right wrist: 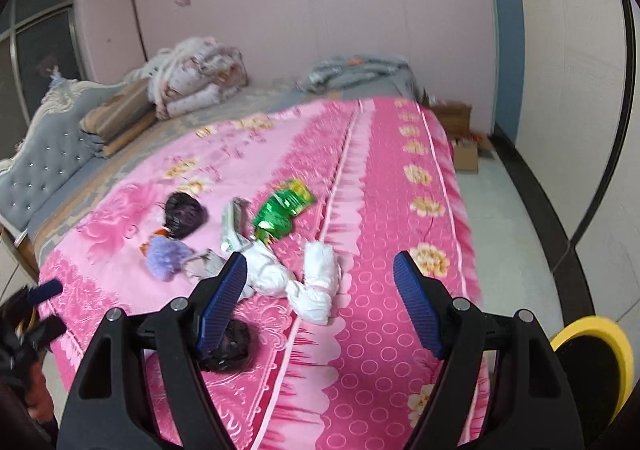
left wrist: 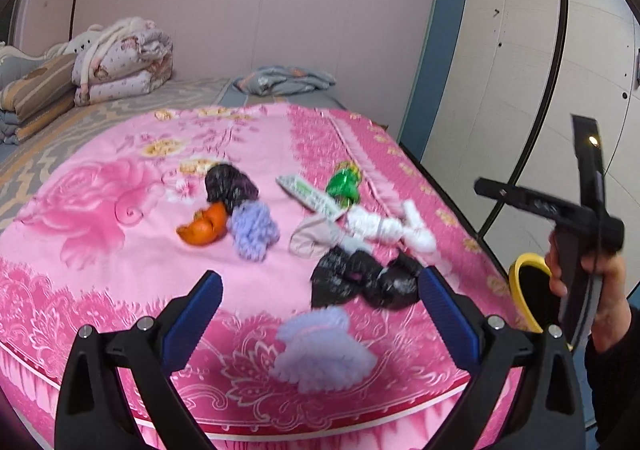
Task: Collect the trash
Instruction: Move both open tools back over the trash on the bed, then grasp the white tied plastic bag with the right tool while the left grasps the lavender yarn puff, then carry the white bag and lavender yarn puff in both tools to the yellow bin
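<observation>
Trash lies on the pink bedspread (left wrist: 100, 210): a black bag (left wrist: 360, 282), a white knotted bag (left wrist: 384, 230), a green wrapper (left wrist: 342, 184), orange peel (left wrist: 204, 226), another black bag (left wrist: 228, 182), and purple fluffy items (left wrist: 254, 230) (left wrist: 320, 350). My left gripper (left wrist: 320, 314) is open above the bed's near edge, empty. My right gripper (right wrist: 320, 302) is open and empty over the white bag (right wrist: 312, 282); the black bag (right wrist: 228, 346) lies by its left finger. The green wrapper (right wrist: 284, 210) lies farther back. The right gripper also shows in the left wrist view (left wrist: 588, 218).
A yellow-rimmed bin (right wrist: 592, 354) stands on the floor right of the bed, also in the left wrist view (left wrist: 532, 290). A remote control (left wrist: 310, 196) lies among the trash. Folded quilts (left wrist: 120, 62) and a pillow (left wrist: 288, 80) sit at the bed's far end. Cardboard boxes (right wrist: 460, 130) stand by the wall.
</observation>
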